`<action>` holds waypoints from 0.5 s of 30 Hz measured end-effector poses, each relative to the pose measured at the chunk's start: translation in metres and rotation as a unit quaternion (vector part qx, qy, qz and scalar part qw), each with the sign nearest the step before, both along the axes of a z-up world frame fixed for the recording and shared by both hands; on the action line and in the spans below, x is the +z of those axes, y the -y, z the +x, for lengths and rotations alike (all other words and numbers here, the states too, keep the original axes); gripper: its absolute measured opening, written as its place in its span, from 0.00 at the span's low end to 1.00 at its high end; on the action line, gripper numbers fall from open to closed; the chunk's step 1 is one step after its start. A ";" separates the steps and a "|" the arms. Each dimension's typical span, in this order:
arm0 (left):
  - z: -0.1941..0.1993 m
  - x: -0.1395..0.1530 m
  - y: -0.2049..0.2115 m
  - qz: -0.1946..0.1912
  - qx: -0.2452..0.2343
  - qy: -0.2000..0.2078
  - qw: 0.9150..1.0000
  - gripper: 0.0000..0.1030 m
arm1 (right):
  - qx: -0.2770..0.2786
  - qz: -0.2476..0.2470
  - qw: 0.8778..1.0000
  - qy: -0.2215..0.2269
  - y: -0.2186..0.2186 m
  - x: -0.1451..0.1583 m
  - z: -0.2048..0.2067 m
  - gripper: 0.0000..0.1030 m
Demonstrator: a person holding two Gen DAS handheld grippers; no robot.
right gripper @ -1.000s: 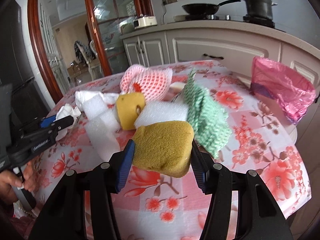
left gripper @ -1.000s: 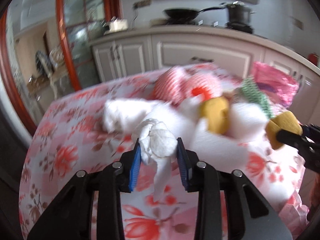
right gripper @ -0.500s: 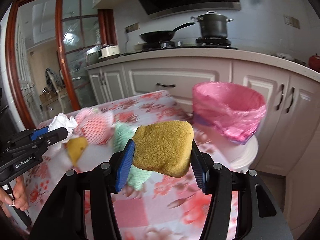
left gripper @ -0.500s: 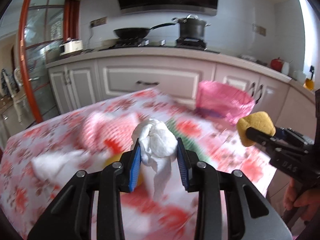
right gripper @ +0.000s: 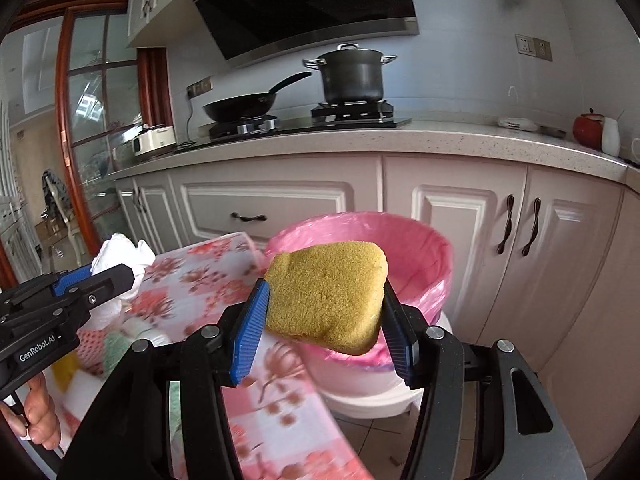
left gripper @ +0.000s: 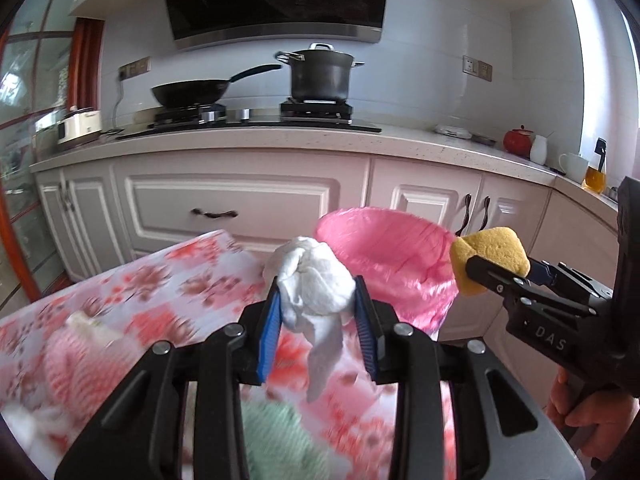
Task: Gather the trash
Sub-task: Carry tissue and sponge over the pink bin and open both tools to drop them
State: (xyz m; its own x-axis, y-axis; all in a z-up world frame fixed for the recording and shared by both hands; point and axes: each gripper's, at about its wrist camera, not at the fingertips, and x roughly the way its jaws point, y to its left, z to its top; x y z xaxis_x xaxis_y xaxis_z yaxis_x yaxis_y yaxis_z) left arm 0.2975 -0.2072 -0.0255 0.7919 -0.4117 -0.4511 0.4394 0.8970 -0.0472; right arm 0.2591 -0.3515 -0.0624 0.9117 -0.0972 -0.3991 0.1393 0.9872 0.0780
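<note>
Where the left wrist view looks over the table (left gripper: 192,276), a floral cloth covers it and its far corner points at the cream cabinets (left gripper: 240,208); a stove with a pan (left gripper: 192,92) and a pot (left gripper: 320,76) stands on the counter above. The left gripper (left gripper: 318,312) is clenched on a white tissue wad (left gripper: 316,284), held above the table's far edge. A bin lined with a pink bag (left gripper: 384,256) stands just beyond that edge. At right, the right gripper (left gripper: 480,270) grasps a yellow sponge (left gripper: 492,248) beside the bin. Blurred pink and green scraps lie near the table's near edge.

Seen from the right wrist, the right gripper (right gripper: 324,312) holds the sponge (right gripper: 328,292) before the bin (right gripper: 416,248), which stands on the tiled floor off the table's corner. The left gripper (right gripper: 112,276) with the tissue (right gripper: 120,256) shows at left.

Compared with a second earlier, both views have swung from the cluttered table toward the bin; both grips are unchanged.
</note>
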 end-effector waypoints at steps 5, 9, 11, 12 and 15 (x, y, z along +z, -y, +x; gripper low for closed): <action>0.047 0.002 0.041 0.004 -0.040 -0.012 0.999 0.33 | 0.002 -0.012 1.000 -0.012 0.029 -0.002 0.037 0.52; 0.084 0.004 0.069 0.003 -0.057 -0.020 0.998 0.33 | -0.005 -0.006 1.000 -0.018 0.048 -0.004 0.056 0.52; 0.103 0.006 0.082 0.002 -0.066 -0.026 0.997 0.35 | -0.003 -0.004 1.000 -0.019 0.057 -0.005 0.064 0.53; 0.111 0.006 0.087 0.001 -0.071 -0.030 0.997 0.35 | -0.001 -0.004 1.000 -0.020 0.061 -0.005 0.068 0.53; 0.134 0.005 0.104 -0.003 -0.083 -0.047 0.995 0.37 | 0.002 -0.012 1.000 -0.020 0.066 -0.007 0.080 0.59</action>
State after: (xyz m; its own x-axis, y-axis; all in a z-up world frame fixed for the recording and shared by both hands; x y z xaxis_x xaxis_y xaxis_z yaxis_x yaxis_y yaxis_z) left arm 0.4316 -0.3109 -0.0202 0.6671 -0.5362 -0.5172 0.5750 0.8120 -0.1002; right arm 0.3386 -0.4177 -0.0695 0.8957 -0.1030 -0.4325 0.1369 0.9894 0.0478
